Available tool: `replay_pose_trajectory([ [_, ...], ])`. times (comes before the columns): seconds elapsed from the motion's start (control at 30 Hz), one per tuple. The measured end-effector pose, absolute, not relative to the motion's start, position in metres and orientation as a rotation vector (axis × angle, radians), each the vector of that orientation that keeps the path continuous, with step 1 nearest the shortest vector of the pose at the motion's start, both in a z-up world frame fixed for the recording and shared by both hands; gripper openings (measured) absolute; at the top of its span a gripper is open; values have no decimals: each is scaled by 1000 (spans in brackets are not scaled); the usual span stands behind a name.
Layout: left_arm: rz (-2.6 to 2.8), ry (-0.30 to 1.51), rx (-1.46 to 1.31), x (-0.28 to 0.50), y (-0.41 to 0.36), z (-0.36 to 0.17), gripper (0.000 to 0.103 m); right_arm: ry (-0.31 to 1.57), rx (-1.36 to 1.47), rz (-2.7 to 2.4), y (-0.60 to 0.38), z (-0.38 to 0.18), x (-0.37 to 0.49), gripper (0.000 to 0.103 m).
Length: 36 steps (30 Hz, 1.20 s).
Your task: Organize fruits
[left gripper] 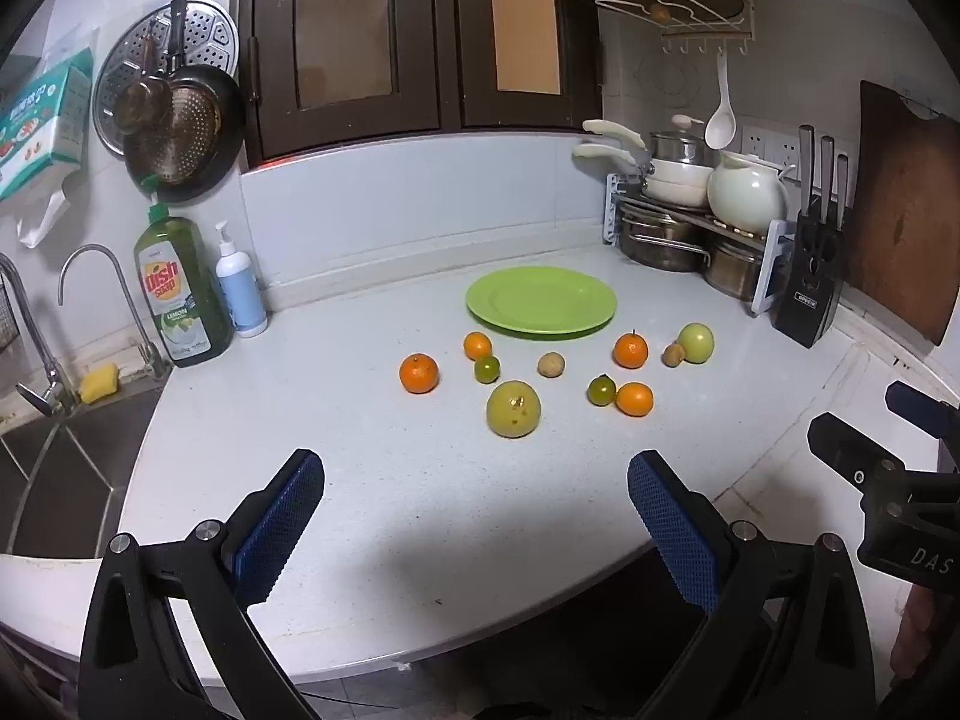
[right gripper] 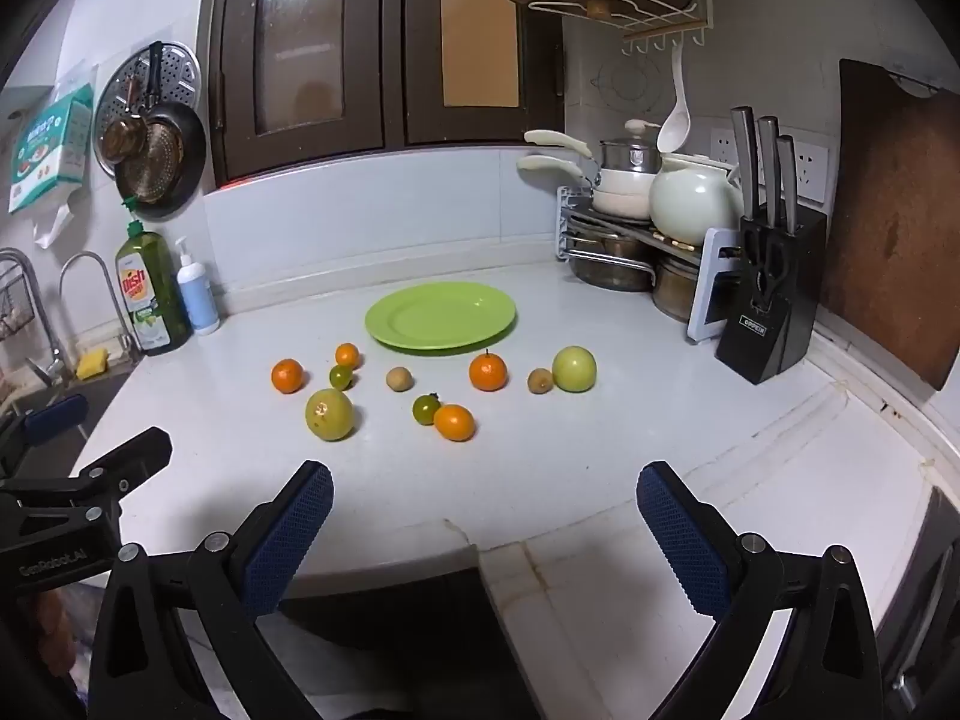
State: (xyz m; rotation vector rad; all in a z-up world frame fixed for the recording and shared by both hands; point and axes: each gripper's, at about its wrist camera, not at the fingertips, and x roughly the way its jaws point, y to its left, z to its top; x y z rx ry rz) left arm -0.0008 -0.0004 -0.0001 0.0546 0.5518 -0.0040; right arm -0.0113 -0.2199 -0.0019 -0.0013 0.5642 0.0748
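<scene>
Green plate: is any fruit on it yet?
No; the green plate is bare, and every fruit, such as the nearest orange, lies on the counter.

Ten small fruits are lying loose on a white counter [left gripper: 372, 480]: four oranges [left gripper: 419, 373], two yellow-green apples [left gripper: 513, 409], two dark green citrus [left gripper: 601, 390], two brown kiwis [left gripper: 550, 364]. A green plate [left gripper: 541, 301] is sitting bare just behind them.

The left gripper [left gripper: 474, 474] hangs over the near counter [left gripper: 360, 510] with its jaws wide apart. Straight ahead of it sits a yellow-green fruit [left gripper: 513, 408], other fruits scattered around, and beyond them the green plate [left gripper: 541, 300].
</scene>
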Motion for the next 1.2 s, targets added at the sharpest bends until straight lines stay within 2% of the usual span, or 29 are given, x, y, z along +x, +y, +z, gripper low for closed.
replay_pose_trajectory([
  [1.2,-14,537,22,-5,4,11,103,540,-14,93,-216,9,-17,102],
])
